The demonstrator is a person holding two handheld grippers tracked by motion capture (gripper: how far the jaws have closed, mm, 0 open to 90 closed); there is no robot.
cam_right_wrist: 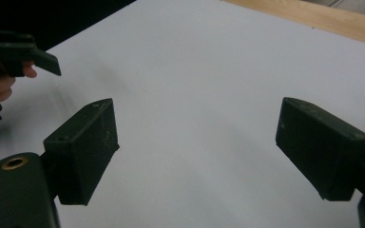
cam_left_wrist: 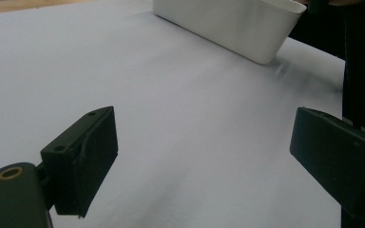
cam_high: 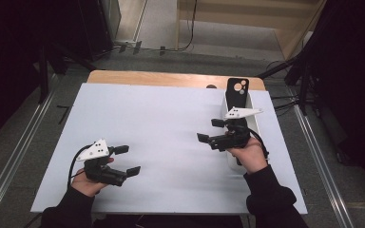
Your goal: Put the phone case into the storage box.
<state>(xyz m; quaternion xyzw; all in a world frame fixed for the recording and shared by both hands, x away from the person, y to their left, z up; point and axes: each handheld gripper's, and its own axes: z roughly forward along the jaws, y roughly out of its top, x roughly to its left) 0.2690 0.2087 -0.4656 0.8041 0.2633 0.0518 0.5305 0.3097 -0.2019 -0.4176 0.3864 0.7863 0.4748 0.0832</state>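
Table (cam_high: 161, 123) covered by a pale sheet, with a strip of bare wood along the far edge.

Left gripper (cam_high: 126, 160) at the near left, held low over the sheet, pointing right. Jaws stand apart, with bare sheet between them in the left gripper view (cam_left_wrist: 202, 156). Left hand (cam_high: 88, 183) wraps its handle.

Right gripper (cam_high: 210, 130) on the right side, just beside the white bin (cam_high: 255, 124), pointing left over the open sheet. Jaws spread wide, empty; in the right gripper view (cam_right_wrist: 197, 147) bare sheet lies between them and the left gripper's jaw tip sits far off at the left edge. Right hand (cam_high: 248, 156) grips the handle, partly over the bin.

White bin: long and narrow, lying near-to-far along the right edge of the sheet; its white wall (cam_left_wrist: 233, 23) shows in the left gripper view. A black phone case (cam_high: 237, 91) stands upright at its far end, camera cut-outs at the top.
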